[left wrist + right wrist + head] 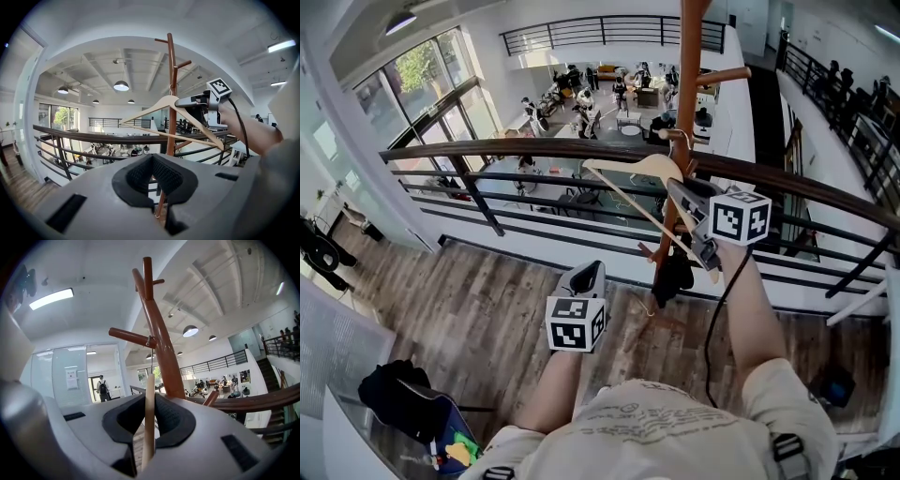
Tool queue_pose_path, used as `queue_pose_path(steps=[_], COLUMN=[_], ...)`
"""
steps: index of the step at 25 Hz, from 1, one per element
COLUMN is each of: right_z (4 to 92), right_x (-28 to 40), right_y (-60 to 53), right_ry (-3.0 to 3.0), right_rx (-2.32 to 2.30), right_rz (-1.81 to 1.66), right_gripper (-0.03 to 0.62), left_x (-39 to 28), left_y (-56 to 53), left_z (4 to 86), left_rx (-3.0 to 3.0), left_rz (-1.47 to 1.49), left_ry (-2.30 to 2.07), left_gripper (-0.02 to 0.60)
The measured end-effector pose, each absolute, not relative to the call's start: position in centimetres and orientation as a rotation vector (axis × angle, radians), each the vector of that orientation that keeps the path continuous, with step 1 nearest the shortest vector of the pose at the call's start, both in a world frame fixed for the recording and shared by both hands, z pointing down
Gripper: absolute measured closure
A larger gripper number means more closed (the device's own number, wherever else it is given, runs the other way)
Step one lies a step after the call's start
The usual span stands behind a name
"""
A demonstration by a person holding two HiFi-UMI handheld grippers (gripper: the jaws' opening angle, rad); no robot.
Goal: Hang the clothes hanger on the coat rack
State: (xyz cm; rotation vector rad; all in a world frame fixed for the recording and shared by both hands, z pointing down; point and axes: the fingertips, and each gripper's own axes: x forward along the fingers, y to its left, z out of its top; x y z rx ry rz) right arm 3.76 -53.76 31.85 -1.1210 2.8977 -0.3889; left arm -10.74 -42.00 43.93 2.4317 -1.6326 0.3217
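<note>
The brown wooden coat rack [689, 75] stands just beyond the balcony railing, with pegs branching off its trunk. My right gripper [675, 187] is raised beside the trunk and shut on the pale wooden hanger [633, 173]. In the right gripper view the hanger's flat body [149, 408] runs upright between the pads. Its metal hook [151, 355] reaches up to a side peg [131, 337] close to the trunk; I cannot tell whether it rests on it. My left gripper [586, 277] hangs lower and to the left, shut and holding nothing. The left gripper view shows the hanger [154, 107] against the rack [171, 93].
A dark curved railing [534, 150] crosses in front of the rack, with an open lower floor and people beyond it. A black bag on a blue seat [403, 398] sits at the lower left. A dark item [673, 277] hangs low on the rack. The right gripper's cable [717, 300] trails down.
</note>
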Motion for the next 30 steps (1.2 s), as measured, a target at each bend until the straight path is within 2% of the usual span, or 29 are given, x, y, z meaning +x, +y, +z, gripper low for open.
queue_pose_path(steps=[19, 23, 27, 30], right_z=[32.0, 31.8, 31.6, 30.6], right_x=[5.3, 5.7, 6.0, 6.6], right_y=[-53.9, -54.3, -53.8, -53.2], right_ry=[3.033, 3.047, 3.038, 2.986], right_rx=[-1.310, -1.367, -1.438, -1.502], right_rz=[-0.201, -0.140, -0.051, 0.027], right_gripper=[0.540, 0.505, 0.436, 0.419], left_x=[-10.1, -9.7, -9.4, -9.2], left_y=[-41.1, -41.4, -41.2, -41.1], left_z=[44.0, 43.8, 43.6, 43.4], left_rx=[2.457, 2.462, 2.473, 2.482], left_rz=[0.300, 0.283, 0.284, 0.283], left_ry=[-1.576, -1.545, -1.542, -1.540], left_gripper=[0.578, 0.578, 0.578, 0.578])
